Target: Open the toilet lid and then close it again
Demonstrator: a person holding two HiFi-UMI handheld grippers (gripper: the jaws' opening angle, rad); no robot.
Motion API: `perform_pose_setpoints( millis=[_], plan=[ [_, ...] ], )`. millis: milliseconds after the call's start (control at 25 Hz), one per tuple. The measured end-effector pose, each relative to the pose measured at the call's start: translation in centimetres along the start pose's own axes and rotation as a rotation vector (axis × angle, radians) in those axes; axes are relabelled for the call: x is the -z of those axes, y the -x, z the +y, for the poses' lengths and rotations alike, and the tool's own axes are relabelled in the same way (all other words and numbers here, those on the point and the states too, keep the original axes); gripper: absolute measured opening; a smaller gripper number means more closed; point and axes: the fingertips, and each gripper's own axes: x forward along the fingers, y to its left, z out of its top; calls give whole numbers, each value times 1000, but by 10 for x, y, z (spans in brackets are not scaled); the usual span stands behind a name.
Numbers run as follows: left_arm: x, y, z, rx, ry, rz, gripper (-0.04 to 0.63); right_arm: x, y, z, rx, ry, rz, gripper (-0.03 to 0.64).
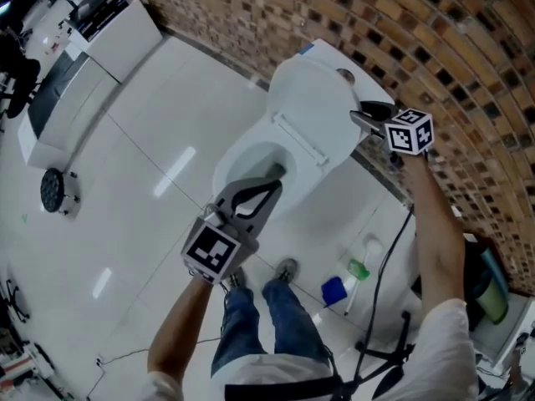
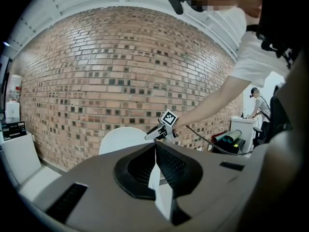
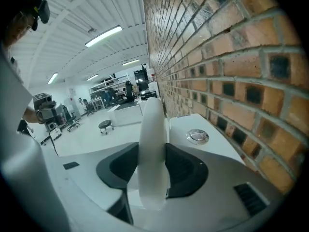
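Note:
The white toilet lid (image 1: 309,107) stands raised, leaning back toward the cistern with its chrome flush button (image 3: 198,136). My right gripper (image 1: 361,117) is shut on the lid's upper edge. In the right gripper view the lid (image 3: 152,124) fills the space between the jaws of the right gripper (image 3: 153,151). The open bowl and seat (image 1: 251,161) lie below. My left gripper (image 1: 276,174) hovers over the bowl's near rim, shut and holding nothing. In the left gripper view the left gripper (image 2: 155,146) points at the lid (image 2: 123,139) and at the right gripper (image 2: 153,135).
A brick wall (image 1: 435,48) runs close behind the cistern. A blue container (image 1: 334,291) and a green-capped bottle (image 1: 358,269) stand on the floor right of the toilet, with a black cable (image 1: 386,266) nearby. The person's shoes (image 1: 287,270) are at the bowl's front. White cabinets (image 1: 84,65) stand far left.

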Motion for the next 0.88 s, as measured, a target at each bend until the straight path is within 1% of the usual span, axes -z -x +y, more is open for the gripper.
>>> perform_pose_setpoints(
  millis=[80, 160, 280, 360, 440, 520, 600, 680, 760, 880],
  plan=[
    [-1, 6, -2, -5, -4, -1, -5, 0, -1, 14, 20, 43, 10, 170],
    [-2, 15, -2, -13, -12, -10, -5, 2, -4, 39, 56, 108, 17, 170],
    [-4, 36, 4, -38, -15, -35, -5, 8, -13, 94, 139, 230, 15, 172],
    [-1, 51, 7, -54, -18, -36, -5, 18, -22, 134, 206, 298, 8, 172],
    [8, 67, 9, -63, -30, -25, -5, 29, -33, 172, 271, 370, -3, 170],
    [20, 85, 13, -75, -33, -19, -5, 43, -47, 210, 323, 478, 1, 170],
    [37, 106, 19, -96, -19, -23, -5, 63, -65, 246, 366, 586, 24, 173],
    [57, 126, 25, -117, 2, -19, -5, 94, -88, 278, 395, 678, 54, 181],
    [81, 142, 28, -126, 20, -5, -5, 131, -114, 305, 398, 768, 87, 187],
    [118, 158, 34, -126, 28, 17, -5, 187, -155, 335, 366, 848, 152, 198]
  ],
)
